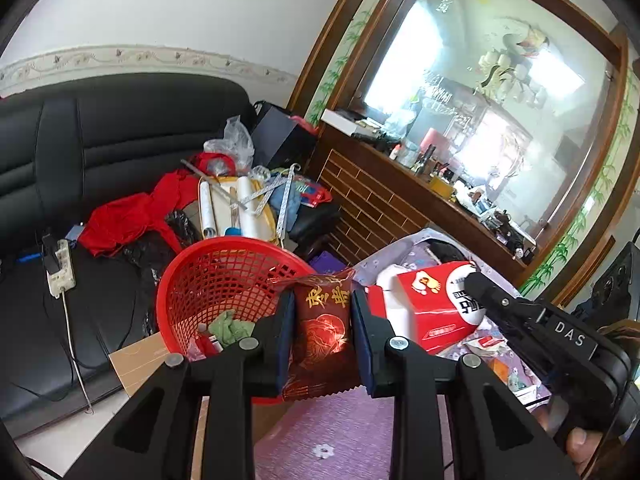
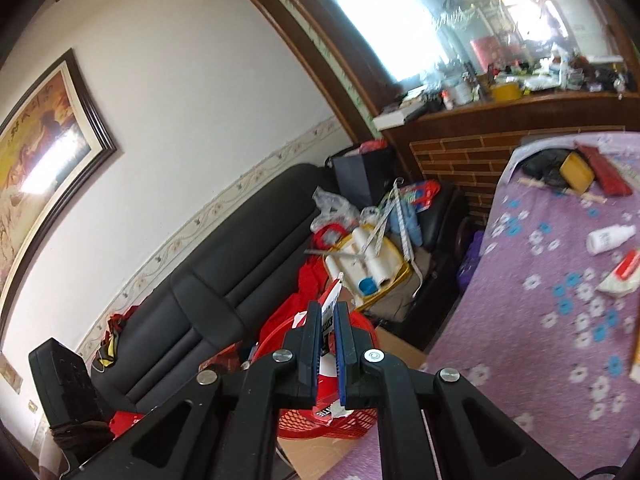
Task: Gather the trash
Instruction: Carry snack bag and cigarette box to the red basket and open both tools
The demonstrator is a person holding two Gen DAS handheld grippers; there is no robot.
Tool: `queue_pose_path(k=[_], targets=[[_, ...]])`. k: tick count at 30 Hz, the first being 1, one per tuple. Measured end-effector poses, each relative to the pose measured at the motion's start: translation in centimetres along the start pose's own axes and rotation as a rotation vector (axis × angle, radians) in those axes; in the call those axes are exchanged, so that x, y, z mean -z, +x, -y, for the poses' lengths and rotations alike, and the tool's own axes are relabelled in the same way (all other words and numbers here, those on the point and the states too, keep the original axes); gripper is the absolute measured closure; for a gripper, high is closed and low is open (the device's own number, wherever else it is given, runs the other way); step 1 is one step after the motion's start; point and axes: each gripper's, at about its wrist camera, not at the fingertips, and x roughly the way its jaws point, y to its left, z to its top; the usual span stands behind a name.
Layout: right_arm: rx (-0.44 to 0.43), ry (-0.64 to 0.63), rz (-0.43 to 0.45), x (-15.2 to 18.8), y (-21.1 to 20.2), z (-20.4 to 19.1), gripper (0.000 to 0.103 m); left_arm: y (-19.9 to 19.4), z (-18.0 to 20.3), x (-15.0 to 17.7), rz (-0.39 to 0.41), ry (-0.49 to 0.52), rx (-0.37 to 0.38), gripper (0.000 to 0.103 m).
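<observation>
Two grippers are in play, each clamped on a piece of trash. Your left gripper (image 1: 320, 320) pinches a dark red snack packet (image 1: 322, 328) with gold characters, its blue pads pressed against the packet's two sides; the packet stands upright between them, at the near rim of the red mesh basket (image 1: 208, 280). Your right gripper (image 2: 328, 332) is pressed together on a flat red-and-white carton (image 2: 332, 300), seen edge-on in the right wrist view and as a broad box (image 1: 436, 304) in the left wrist view, where the black gripper body marked DAS (image 1: 568, 332) holds it just right of the packet. The basket (image 2: 360, 420) lies directly below the carton and rests on a sheet of cardboard (image 1: 136, 360); green crumpled paper (image 1: 232, 326) lies inside it. Beside the basket is a table under a purple flowered cloth (image 2: 540, 320), bearing a white bottle (image 2: 610, 238) and other scattered items. Behind stands a black sofa (image 1: 100, 140) piled with red cloth (image 1: 132, 216) and paper rolls (image 1: 244, 200).
</observation>
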Motion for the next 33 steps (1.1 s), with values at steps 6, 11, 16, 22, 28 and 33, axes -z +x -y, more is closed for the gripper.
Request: queue_pose_path(k=[6, 11, 16, 22, 28, 33], targets=[[0.021, -0.007, -0.045, 1.2, 3.2, -0.5, 0.096, 1.8, -2.0, -0.1, -0.032, -0.024, -0.03, 0.074], [0.038, -0.022, -0.075, 1.7, 5.1, -1.0, 0.096, 2.9, -3.4, 0.0, -0.055, -0.049, -0.04, 0.074], [0.04, -0.028, -0.1, 2.0, 6.7, -1.3, 0.096, 3.8, -4.1, 0.0, -0.073, -0.05, -0.051, 0.074], [0.038, -0.022, -0.128, 2.6, 8.4, -1.3, 0.096, 5.3, -4.8, 0.3, -0.103, -0.053, -0.083, 0.073], [-0.018, 0.018, -0.178, 3.3, 10.1, -0.4, 0.093, 5.9, -6.2, 0.6, -0.13, -0.109, -0.087, 0.061], [-0.04, 0.058, -0.195, 3.4, 9.8, 0.8, 0.093, 4.9, -6.0, 0.6, -0.105, -0.116, -0.082, 0.045]])
